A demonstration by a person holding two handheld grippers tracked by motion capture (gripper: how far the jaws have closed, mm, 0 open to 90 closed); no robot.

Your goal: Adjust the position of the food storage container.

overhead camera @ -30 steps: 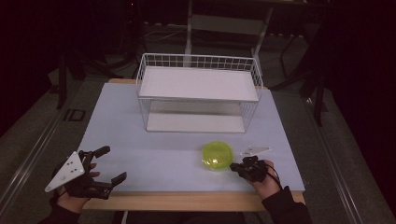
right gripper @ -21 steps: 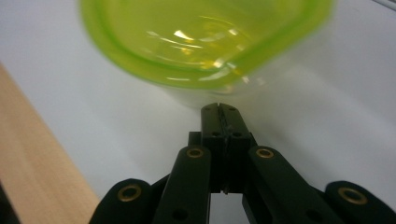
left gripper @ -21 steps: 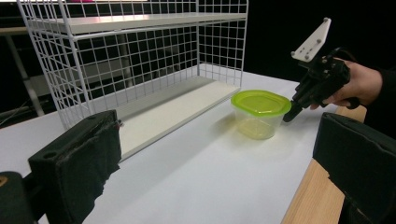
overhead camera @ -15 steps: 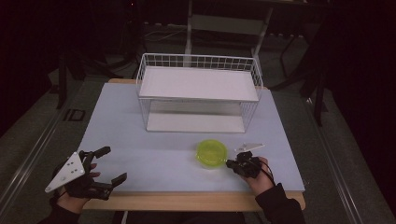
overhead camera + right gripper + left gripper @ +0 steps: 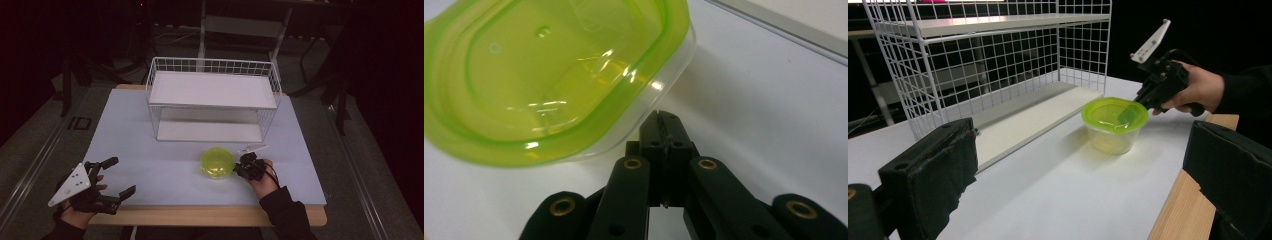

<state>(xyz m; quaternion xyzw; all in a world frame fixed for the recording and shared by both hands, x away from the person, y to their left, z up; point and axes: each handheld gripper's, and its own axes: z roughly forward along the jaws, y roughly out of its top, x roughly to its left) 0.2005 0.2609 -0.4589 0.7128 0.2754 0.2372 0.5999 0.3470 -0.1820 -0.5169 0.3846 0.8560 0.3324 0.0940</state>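
Green-lidded container (image 5: 218,162) sitting near the tabletop's (image 5: 150,150) front edge, right of centre. Right gripper (image 5: 246,165) pressed shut, empty, tips just touching its rim from the right. Left gripper (image 5: 111,176) spread wide at the front-left corner, well apart. Right hand clearly nearer.

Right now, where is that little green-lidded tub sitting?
In the high view, the tub sits on the table right of centre, just in front of the wire rack, with the right gripper against its right side.
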